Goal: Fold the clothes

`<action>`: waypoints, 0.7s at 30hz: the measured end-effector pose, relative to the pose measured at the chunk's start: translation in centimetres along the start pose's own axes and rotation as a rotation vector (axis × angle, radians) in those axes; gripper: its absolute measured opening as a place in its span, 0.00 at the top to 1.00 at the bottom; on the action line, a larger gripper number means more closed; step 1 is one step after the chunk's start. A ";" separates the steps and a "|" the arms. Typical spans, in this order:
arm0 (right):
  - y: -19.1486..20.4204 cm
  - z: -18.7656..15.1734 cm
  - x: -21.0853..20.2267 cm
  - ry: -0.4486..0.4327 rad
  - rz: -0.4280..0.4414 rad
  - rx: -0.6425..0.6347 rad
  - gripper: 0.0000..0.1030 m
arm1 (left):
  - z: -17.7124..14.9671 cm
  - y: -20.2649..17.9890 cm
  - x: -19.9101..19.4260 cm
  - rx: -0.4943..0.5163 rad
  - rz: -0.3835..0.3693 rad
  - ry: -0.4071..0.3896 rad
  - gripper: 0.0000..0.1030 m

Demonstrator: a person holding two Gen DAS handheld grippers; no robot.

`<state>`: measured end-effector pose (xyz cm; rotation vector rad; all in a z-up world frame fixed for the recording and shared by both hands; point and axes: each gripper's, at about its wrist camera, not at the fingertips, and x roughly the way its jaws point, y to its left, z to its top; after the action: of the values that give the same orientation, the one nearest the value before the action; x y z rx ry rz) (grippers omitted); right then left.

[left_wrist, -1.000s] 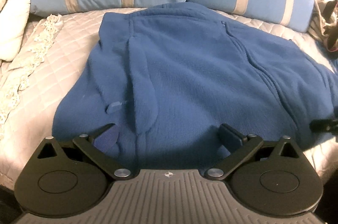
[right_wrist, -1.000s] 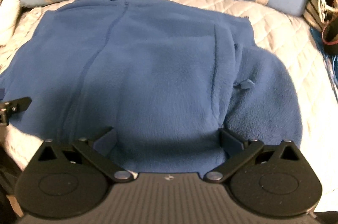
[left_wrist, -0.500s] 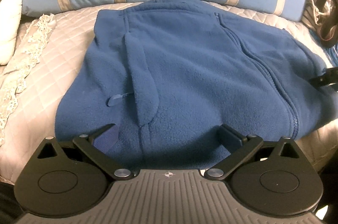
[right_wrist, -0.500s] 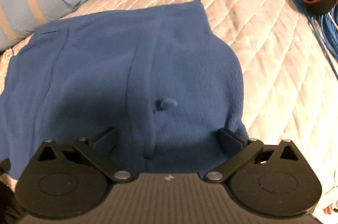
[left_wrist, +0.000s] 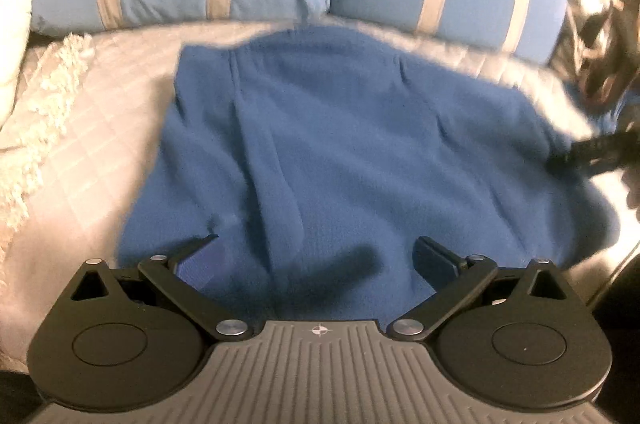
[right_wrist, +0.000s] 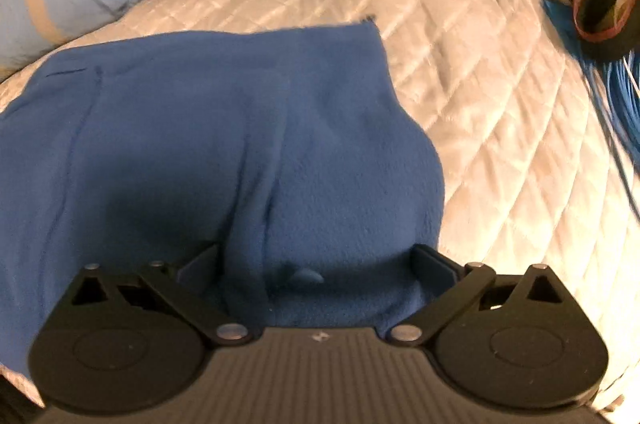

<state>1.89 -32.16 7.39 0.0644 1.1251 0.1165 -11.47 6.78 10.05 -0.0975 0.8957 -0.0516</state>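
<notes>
The blue fleece jacket (left_wrist: pixel 340 160) lies flat on the quilted bed (right_wrist: pixel 500 128). The left gripper (left_wrist: pixel 316 252) has pushed forward, fingers apart, empty. The right gripper (right_wrist: pixel 316 260) has swung to the right edge, also spread, probably preparing a side fold.

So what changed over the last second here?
The right gripper swung out to the right edge of the blue fleece jacket; the left gripper edged forward over it. Both jaws stayed open, nothing grasped, and the jacket lay flat on the quilted bedspread.
</notes>
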 end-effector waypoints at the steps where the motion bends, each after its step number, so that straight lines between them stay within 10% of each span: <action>1: -0.4 0.4 -0.4 -0.015 0.017 -0.009 0.01 | 0.7 0.6 -0.5 -0.011 -0.006 -0.015 0.00; 14: -11.0 3.5 3.1 0.007 0.279 0.252 0.01 | 8.1 11.0 5.0 -0.206 -0.141 0.051 0.00; 21: -13.4 4.2 5.7 0.036 0.494 0.302 0.01 | 6.8 17.2 11.5 -0.450 -0.357 0.123 0.00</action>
<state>8.87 -44.73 2.61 0.6128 1.1369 0.3873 1.14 23.33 3.51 -0.6799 0.9924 -0.1900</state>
